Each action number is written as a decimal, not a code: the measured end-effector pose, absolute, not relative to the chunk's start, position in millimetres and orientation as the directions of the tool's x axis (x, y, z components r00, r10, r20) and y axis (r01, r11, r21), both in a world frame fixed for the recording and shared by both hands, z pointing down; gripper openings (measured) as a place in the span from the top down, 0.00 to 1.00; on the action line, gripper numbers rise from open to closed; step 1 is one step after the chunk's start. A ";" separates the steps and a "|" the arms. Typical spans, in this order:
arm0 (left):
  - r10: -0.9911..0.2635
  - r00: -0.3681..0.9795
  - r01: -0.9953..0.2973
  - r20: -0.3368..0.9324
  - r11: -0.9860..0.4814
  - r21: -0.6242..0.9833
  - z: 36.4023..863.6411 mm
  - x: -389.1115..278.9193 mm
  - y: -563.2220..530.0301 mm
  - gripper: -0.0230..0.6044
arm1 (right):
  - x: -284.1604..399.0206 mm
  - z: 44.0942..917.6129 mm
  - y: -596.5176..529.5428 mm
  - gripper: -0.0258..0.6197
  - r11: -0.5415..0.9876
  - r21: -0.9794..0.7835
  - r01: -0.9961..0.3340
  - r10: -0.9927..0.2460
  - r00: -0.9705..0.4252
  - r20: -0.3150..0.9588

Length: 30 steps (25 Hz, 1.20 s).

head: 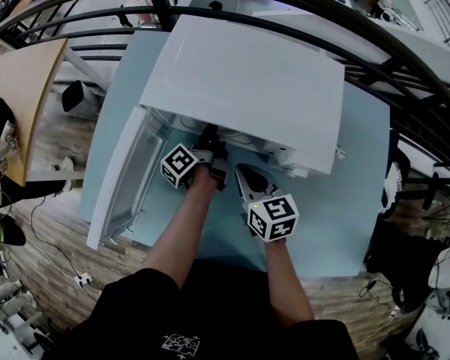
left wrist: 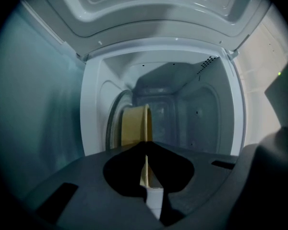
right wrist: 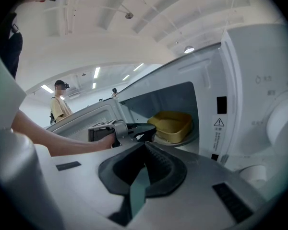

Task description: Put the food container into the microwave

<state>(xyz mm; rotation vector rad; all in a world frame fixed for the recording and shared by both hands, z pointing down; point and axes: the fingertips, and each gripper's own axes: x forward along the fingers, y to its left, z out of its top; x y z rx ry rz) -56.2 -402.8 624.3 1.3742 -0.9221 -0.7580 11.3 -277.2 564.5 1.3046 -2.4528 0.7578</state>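
The yellow food container (right wrist: 172, 124) sits on the glass turntable (left wrist: 114, 119) inside the open white microwave (head: 240, 73). My left gripper (head: 208, 137) reaches into the cavity. Its jaws are shut on the thin rim of the container (left wrist: 133, 123), which shows edge-on between the left gripper's (left wrist: 146, 145) tips. In the right gripper view the left gripper (right wrist: 146, 131) meets the container's near edge. My right gripper (head: 247, 177) hangs in front of the microwave, shut and empty, and the right gripper's (right wrist: 145, 147) tips are pressed together.
The microwave door (head: 124, 182) swings out to the left over the light blue table (head: 345, 201). The control panel (right wrist: 273, 114) with its knobs is at the cavity's right. A dark railing (head: 405, 73) curves behind the table. A person (right wrist: 61, 104) stands far off.
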 end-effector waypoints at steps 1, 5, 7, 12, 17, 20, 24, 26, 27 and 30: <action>-0.882 0.462 -0.072 0.096 0.071 0.995 624.1 -56.3 -402.9 0.93 | 11.3 565.2 -276.2 0.95 0.460 -0.323 -0.827 -0.689 -0.563 0.457; -0.884 0.458 -0.074 0.095 0.069 0.995 623.8 -56.7 -402.8 0.93 | 13.0 564.9 -274.0 0.95 0.457 -0.323 -0.828 -0.689 -0.560 0.460; -0.886 0.455 -0.064 0.092 0.071 0.995 623.6 -57.4 -403.6 0.93 | 13.6 565.0 -273.9 0.95 0.457 -0.321 -0.829 -0.689 -0.558 0.462; -0.888 0.451 -0.052 0.088 0.072 0.996 625.9 -58.2 -404.6 0.93 | 16.2 566.8 -269.9 0.95 0.455 -0.318 -0.832 -0.687 -0.554 0.469; -0.887 0.456 -0.040 0.070 0.058 0.998 622.2 -57.0 -405.6 0.89 | 19.6 565.2 -269.2 0.95 0.452 -0.315 -0.834 -0.689 -0.551 0.470; -0.885 0.460 -0.044 0.074 0.061 0.997 623.8 -57.0 -405.2 0.88 | 20.6 565.3 -269.5 0.95 0.451 -0.316 -0.835 -0.690 -0.551 0.470; -0.884 0.462 -0.047 0.078 0.063 0.997 623.6 -57.2 -403.4 0.87 | 20.7 563.9 -269.0 0.95 0.452 -0.317 -0.834 -0.691 -0.552 0.467; -0.884 0.462 -0.049 0.077 0.061 0.997 622.4 -57.4 -402.2 0.87 | 20.5 562.6 -268.8 0.95 0.454 -0.317 -0.833 -0.692 -0.553 0.464; -0.884 0.461 -0.049 0.076 0.061 0.997 621.8 -57.4 -401.5 0.87 | 20.5 561.8 -268.8 0.95 0.455 -0.317 -0.832 -0.692 -0.554 0.462; -0.885 0.459 -0.054 0.080 0.062 0.997 621.2 -57.8 -398.7 0.87 | 20.1 558.8 -268.7 0.95 0.459 -0.317 -0.830 -0.694 -0.558 0.456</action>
